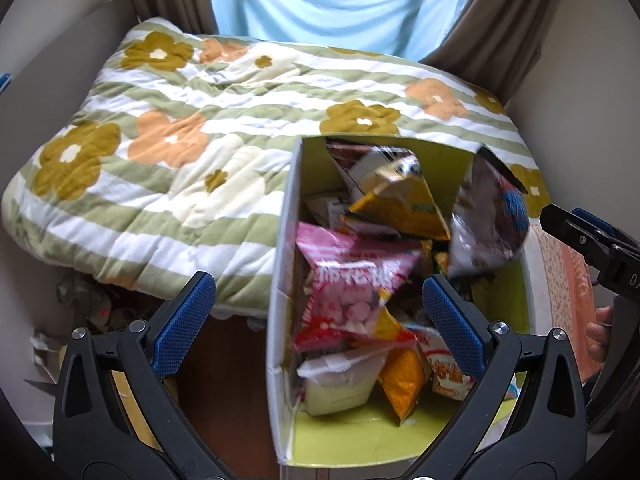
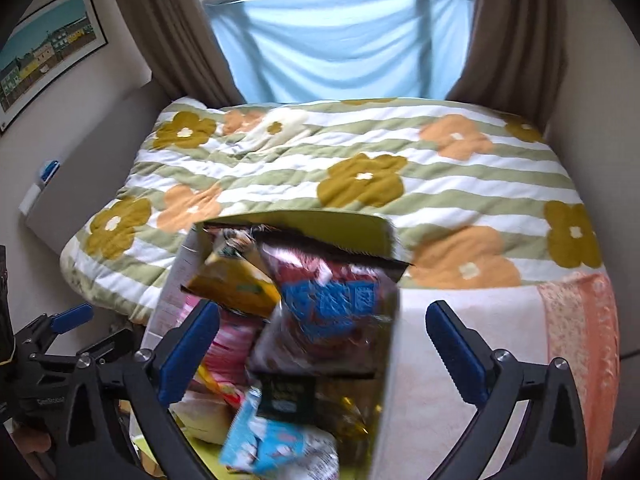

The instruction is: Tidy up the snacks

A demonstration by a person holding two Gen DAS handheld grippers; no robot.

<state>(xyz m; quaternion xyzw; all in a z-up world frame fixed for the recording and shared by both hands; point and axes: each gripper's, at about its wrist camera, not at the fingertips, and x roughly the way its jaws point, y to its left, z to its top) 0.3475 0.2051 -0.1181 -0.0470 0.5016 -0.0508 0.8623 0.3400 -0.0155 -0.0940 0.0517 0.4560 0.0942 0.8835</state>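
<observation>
looking down into the open cardboard box point(image 1: 282, 264) with its lime-green lining, we see it crammed with snack bags: a pink-and-white packet point(image 1: 344, 276) by the left wall, a yellow-brown bag point(image 1: 404, 204) propped behind it, an orange packet point(image 1: 402, 384) nearer us. a dark red bag with blue lettering point(image 2: 332, 300) sits tilted and blurred over the right side of the pile, touching neither of our grippers. a light blue packet point(image 2: 264, 444) lies at the near end. our left gripper point(image 1: 316, 322) is spread wide over the box's left wall, pinching nothing. our right gripper point(image 2: 322, 346) is also spread wide, above the pile, with nothing gripped. the box stands against a flower-print quilt point(image 1: 180, 128) on the bed, with a peach patterned cloth point(image 2: 560, 340) to its right.
</observation>
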